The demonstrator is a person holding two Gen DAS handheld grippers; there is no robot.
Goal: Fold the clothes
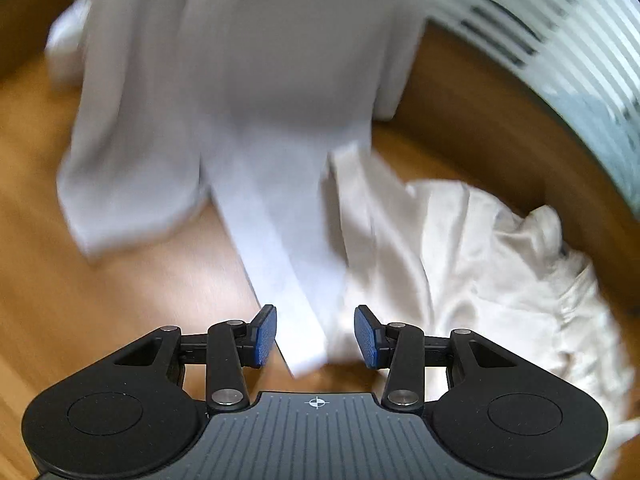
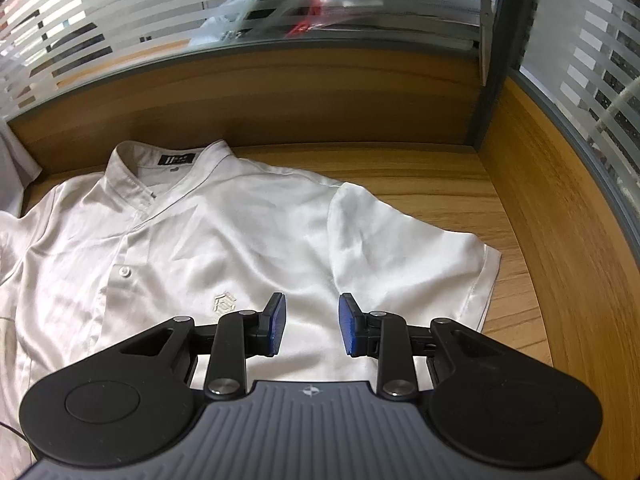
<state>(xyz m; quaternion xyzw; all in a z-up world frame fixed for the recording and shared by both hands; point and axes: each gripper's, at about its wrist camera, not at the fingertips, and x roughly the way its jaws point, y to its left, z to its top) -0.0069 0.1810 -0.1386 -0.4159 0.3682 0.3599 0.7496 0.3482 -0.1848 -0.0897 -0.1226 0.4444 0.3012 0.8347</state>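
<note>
The wooden desk (image 2: 440, 184) is closed in by a low wooden back panel (image 2: 280, 92) ahead of the right gripper (image 2: 312, 324) and a wooden side wall (image 2: 560, 240) to its right, each topped by striped frosted glass (image 2: 120, 28); bare wood lies open between the shirt's sleeve and that side wall. The cream short-sleeved shirt (image 2: 208, 240) lies spread front-up ahead of and under the right gripper's jaws, its collar with a dark label (image 2: 178, 158) toward the back panel, 1 sleeve (image 2: 408, 256) reaching out ahead and right of the jaws, a small embroidered logo (image 2: 224, 303) just left of the left pad. Those jaws stand partly apart with nothing pinched; the 2 blue pads (image 2: 277, 322) hover above the cloth, tilted steeply down. In the left wrist view everything is smeared by motion blur. A white garment (image 1: 256, 92) lies ahead of the left gripper (image 1: 316, 338), a long strip of it running down between the jaws, and the cream shirt (image 1: 460, 256) bunches to the right of them. The left gripper's jaws are moderately open and the pads (image 1: 366, 336) do not press the strip. Bare desk (image 1: 100, 300) stretches left of the jaws. What kind of garment the white 1 is cannot be made out, and its far end is cut off by the frame.
</note>
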